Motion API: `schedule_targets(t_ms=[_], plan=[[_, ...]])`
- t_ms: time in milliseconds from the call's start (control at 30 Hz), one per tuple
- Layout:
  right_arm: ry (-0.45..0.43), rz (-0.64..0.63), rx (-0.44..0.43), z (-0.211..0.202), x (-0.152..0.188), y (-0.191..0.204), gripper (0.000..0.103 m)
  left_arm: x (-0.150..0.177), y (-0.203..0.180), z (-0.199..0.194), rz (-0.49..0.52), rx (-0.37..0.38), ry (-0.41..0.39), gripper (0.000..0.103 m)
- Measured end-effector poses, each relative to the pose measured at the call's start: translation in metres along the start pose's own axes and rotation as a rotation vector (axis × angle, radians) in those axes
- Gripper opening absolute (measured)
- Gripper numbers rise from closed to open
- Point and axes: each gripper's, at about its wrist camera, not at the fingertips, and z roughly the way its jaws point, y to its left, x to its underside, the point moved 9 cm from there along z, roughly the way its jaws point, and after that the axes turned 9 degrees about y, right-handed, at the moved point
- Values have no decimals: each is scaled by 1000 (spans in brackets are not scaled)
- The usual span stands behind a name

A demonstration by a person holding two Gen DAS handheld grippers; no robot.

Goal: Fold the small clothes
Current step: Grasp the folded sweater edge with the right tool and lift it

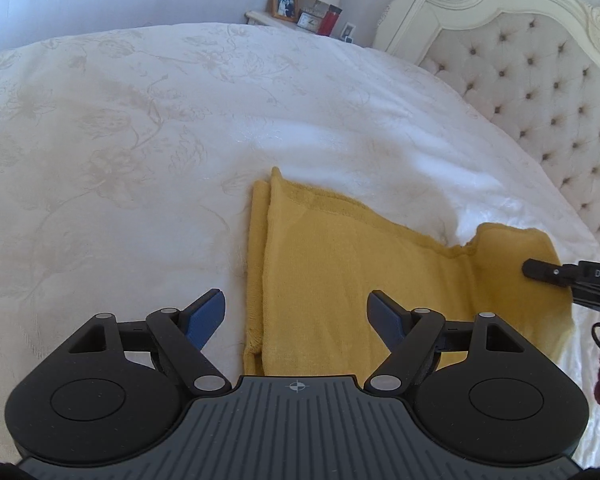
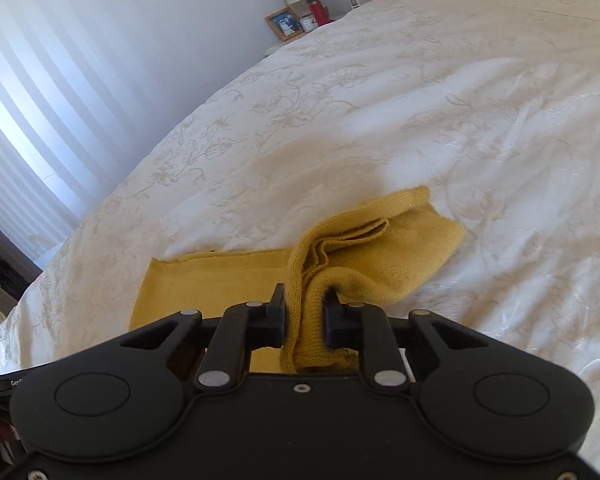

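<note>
A mustard-yellow knitted garment (image 1: 340,260) lies flat on the white bedcover (image 1: 140,140), folded lengthwise. My left gripper (image 1: 296,298) hovers above the garment's near end, its blue-padded fingers wide open and holding nothing. In the right wrist view my right gripper (image 2: 305,296) is shut on a bunched edge of the garment (image 2: 380,252); that end is lifted and folds over itself. The flat part stretches away to the left. In the left wrist view the right gripper (image 1: 540,270) comes in from the right edge at the garment's raised far end.
The bedcover (image 2: 420,100) has a pale floral pattern and soft wrinkles. A tufted cream headboard (image 1: 540,100) stands at the right. A nightstand (image 1: 300,12) beyond the bed carries a lamp, a photo frame, a clock and a red bottle. Light vertical blinds (image 2: 40,100) are on the left.
</note>
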Motion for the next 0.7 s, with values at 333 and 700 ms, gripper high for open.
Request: schedule_targets(t_ms=[333,700], plan=[[78,-57,-97,74,17,122,22,-16,31,-24,-88,12,-74,77],[97,-46,-54,123,40,161,21,-22,53,-29,-184,63,-102,77]])
